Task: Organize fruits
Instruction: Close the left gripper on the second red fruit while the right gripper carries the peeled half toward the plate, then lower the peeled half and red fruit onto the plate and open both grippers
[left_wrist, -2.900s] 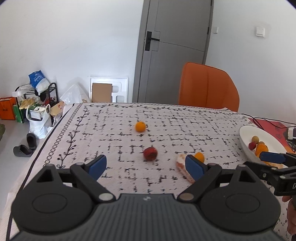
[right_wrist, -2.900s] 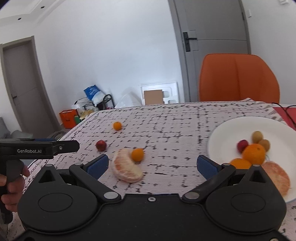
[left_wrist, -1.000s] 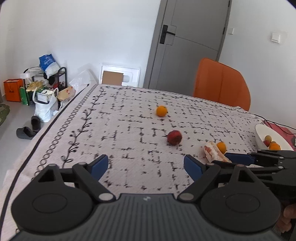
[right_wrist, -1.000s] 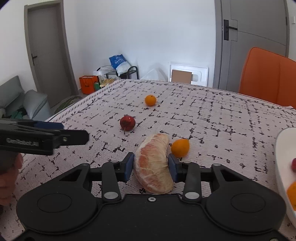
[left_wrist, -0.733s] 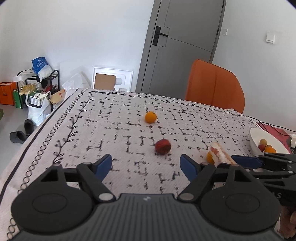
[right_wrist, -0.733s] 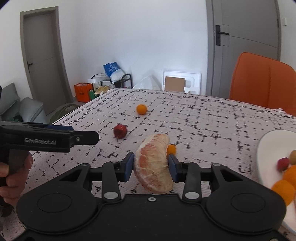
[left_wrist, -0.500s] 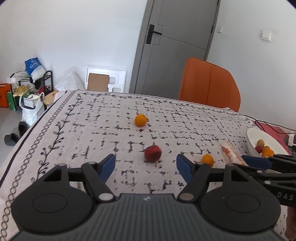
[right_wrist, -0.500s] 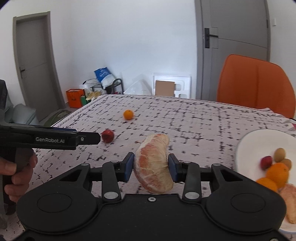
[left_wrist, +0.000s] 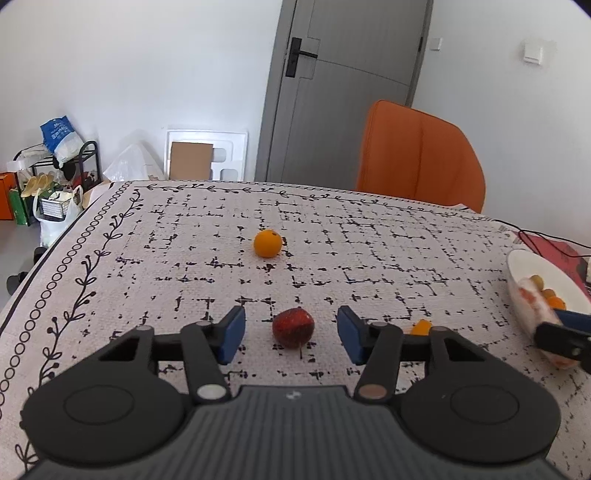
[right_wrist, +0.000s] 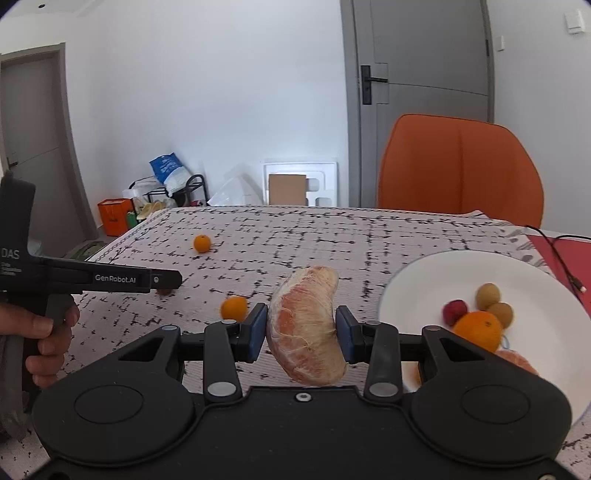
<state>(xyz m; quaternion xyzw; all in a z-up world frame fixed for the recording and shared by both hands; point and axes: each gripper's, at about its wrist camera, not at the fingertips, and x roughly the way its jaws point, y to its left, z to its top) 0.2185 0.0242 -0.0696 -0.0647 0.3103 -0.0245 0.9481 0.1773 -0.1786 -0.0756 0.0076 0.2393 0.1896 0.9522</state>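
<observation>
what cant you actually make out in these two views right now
- Small orange fruit, left wrist view: mostly hidden behind the left gripper's finger.
- Red fruit, right wrist view: nearly all covered by the left gripper's finger.
- White plate, right wrist view: the near part and a pomelo piece on it sit behind the right gripper.
- Pomelo segment, left wrist view: blurred, by the frame edge.

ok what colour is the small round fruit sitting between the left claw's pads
Dark red, a small round fruit on the patterned tablecloth; clearest in the left wrist view.
</observation>
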